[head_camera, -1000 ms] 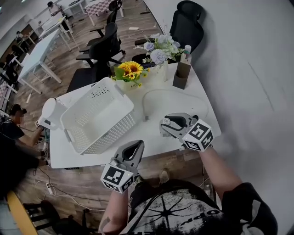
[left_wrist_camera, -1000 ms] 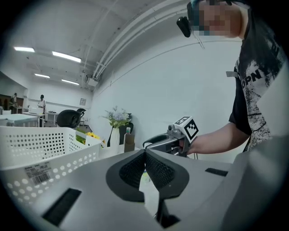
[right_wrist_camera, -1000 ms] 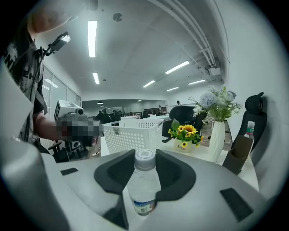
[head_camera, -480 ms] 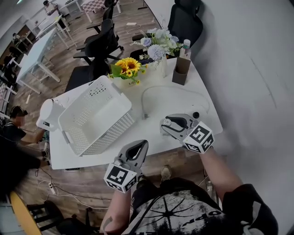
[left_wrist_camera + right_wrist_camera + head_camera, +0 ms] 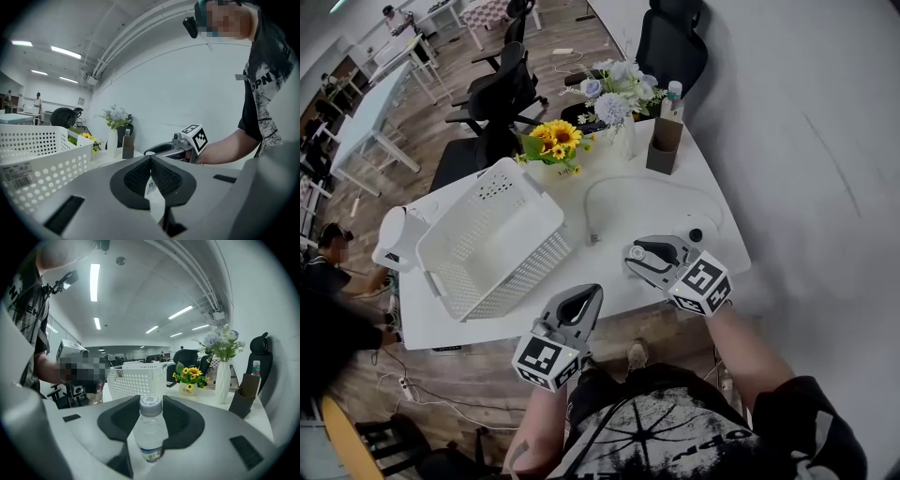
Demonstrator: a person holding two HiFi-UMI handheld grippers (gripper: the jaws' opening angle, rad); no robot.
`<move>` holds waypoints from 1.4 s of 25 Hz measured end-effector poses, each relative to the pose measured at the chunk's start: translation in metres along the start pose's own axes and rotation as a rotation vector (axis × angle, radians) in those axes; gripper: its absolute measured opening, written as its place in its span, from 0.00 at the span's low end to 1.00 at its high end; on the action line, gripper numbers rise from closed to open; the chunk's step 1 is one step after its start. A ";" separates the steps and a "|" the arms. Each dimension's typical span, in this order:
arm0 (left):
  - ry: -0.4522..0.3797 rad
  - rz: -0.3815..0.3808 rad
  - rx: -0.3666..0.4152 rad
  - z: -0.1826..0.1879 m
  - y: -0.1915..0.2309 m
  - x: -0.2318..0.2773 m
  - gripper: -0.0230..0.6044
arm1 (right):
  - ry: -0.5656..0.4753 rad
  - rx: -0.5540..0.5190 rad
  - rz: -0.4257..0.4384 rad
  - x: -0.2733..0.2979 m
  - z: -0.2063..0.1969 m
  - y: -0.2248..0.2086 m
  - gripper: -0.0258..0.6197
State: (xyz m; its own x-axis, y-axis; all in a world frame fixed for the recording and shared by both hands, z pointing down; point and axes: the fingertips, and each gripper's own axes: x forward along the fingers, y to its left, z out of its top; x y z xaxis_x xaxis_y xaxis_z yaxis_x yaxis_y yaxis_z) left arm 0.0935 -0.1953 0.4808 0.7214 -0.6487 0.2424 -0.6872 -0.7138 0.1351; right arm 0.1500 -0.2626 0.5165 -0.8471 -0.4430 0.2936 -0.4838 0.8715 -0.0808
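Observation:
My right gripper [image 5: 639, 254] is shut on a small clear water bottle [image 5: 150, 437] with a white cap [image 5: 636, 251], held upright over the near right part of the white table [image 5: 666, 202]. My left gripper [image 5: 584, 298] hovers at the table's front edge, below the white perforated basket [image 5: 487, 239]. Its jaws meet at the tips, pinching a thin pale item with a small printed label [image 5: 151, 190]; I cannot tell what it is. In the left gripper view the right gripper [image 5: 165, 149] sits just ahead with its marker cube [image 5: 195, 138].
Sunflowers in a pot [image 5: 555, 142], a white vase of pale flowers [image 5: 614, 94] and a brown holder [image 5: 661, 148] with a bottle stand at the table's far side. A white cable [image 5: 614, 186] loops mid-table. A white jug [image 5: 394, 234] sits left of the basket. Office chairs [image 5: 670, 42] stand behind.
Both grippers keep their hold and stay nearly in place. The left gripper has turned slightly, so the basket sits lower and further left in its view.

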 end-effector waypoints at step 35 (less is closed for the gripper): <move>-0.058 -0.047 0.093 0.035 -0.014 0.018 0.05 | -0.096 -0.062 -0.100 -0.095 0.043 0.010 0.08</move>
State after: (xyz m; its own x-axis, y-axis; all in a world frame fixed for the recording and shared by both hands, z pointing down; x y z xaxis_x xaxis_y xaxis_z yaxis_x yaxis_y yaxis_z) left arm 0.1187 -0.2064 0.4492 0.7583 -0.6261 0.1816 -0.6435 -0.7635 0.0545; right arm 0.2163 -0.2204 0.4468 -0.8141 -0.5437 0.2041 -0.5546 0.8321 0.0045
